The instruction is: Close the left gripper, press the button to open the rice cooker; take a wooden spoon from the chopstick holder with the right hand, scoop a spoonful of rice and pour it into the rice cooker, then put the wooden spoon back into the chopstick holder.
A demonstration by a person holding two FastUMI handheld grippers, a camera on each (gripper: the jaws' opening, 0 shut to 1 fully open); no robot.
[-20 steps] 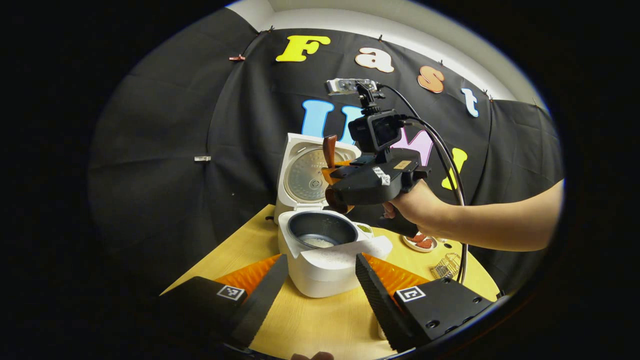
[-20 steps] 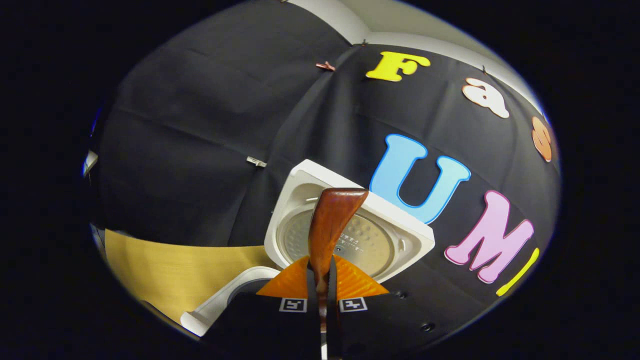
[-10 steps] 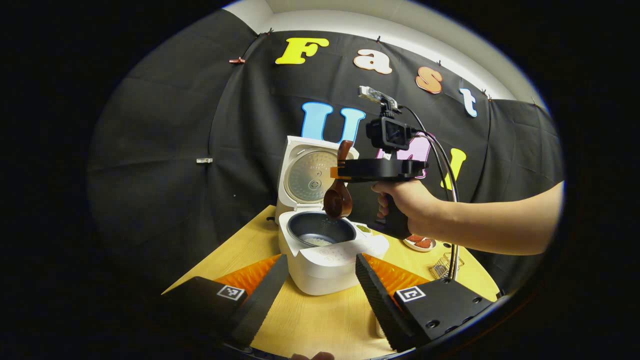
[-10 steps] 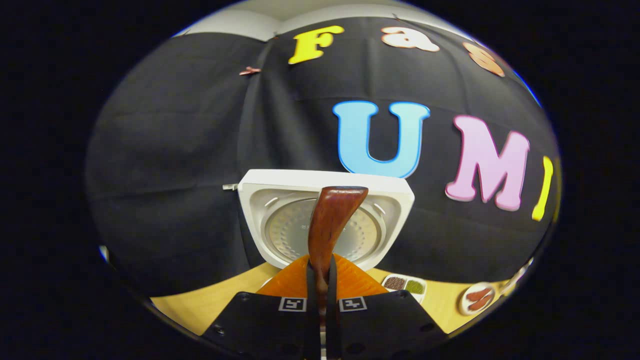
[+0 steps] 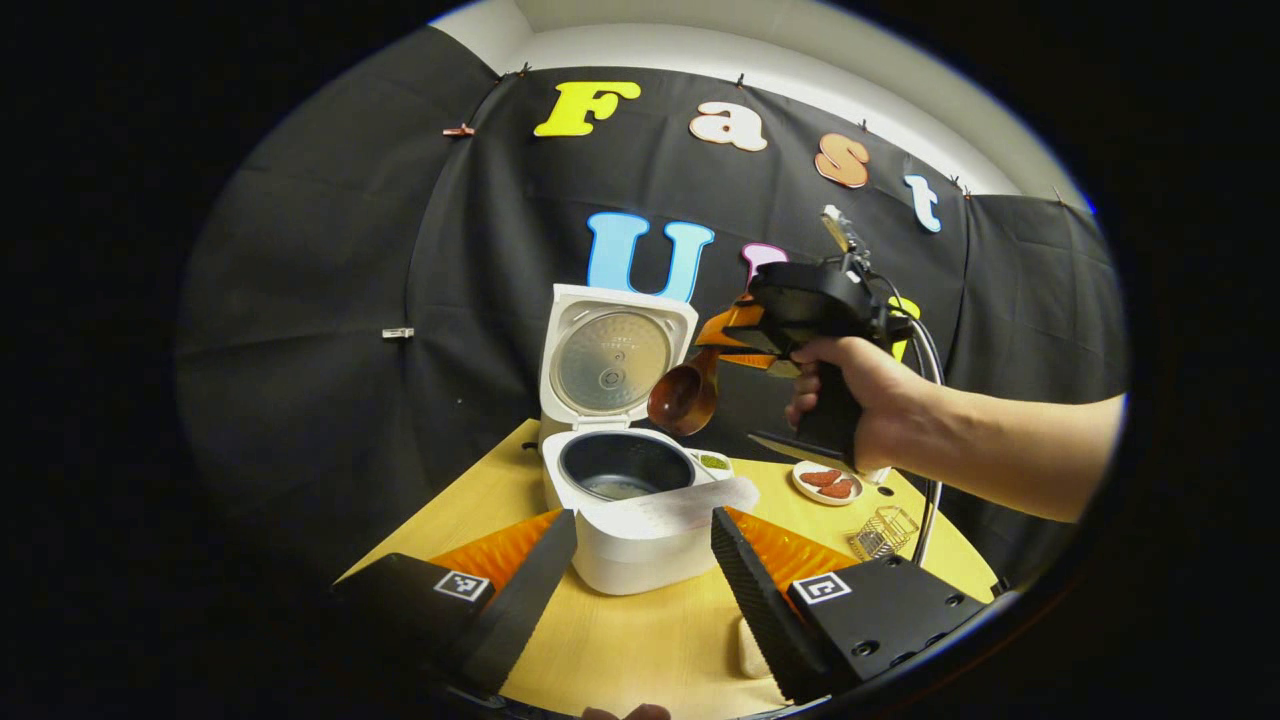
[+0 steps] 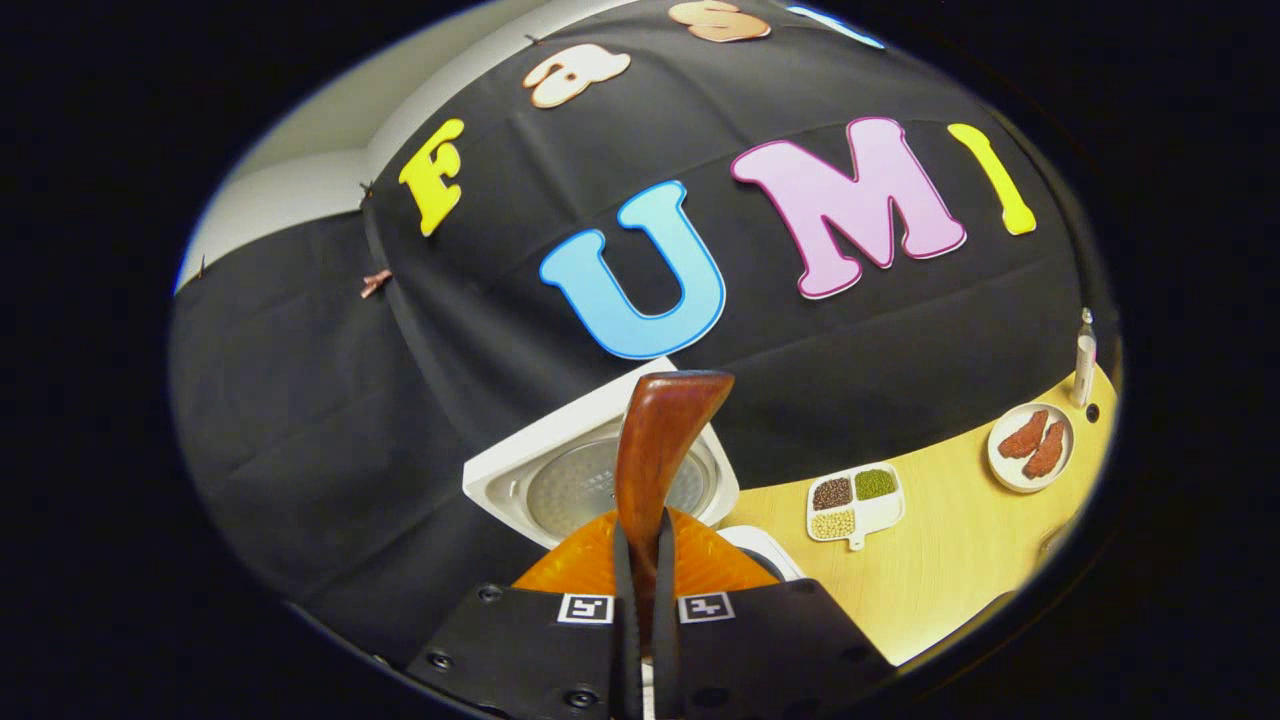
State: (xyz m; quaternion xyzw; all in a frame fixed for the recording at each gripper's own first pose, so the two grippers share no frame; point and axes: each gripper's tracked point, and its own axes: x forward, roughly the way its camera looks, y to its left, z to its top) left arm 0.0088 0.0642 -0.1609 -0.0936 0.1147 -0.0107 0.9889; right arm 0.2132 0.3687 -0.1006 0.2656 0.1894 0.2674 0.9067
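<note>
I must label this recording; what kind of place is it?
Probably a staged kitchen booth, not a home: a rice cooker, divided grain dish and wire holder on a wooden table, with black cloth behind.

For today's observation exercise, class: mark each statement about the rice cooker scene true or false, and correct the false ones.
1. The rice cooker has its lid shut. False: the lid stands open.
2. The right gripper clamps the wooden spoon. True.
3. The left gripper is closed on the spoon. False: its fingers are spread apart, holding nothing.
4. A small plate with reddish pieces sits on the table. True.
5. The divided dish is stacked on the cooker. False: it rests on the table beside it.
</note>
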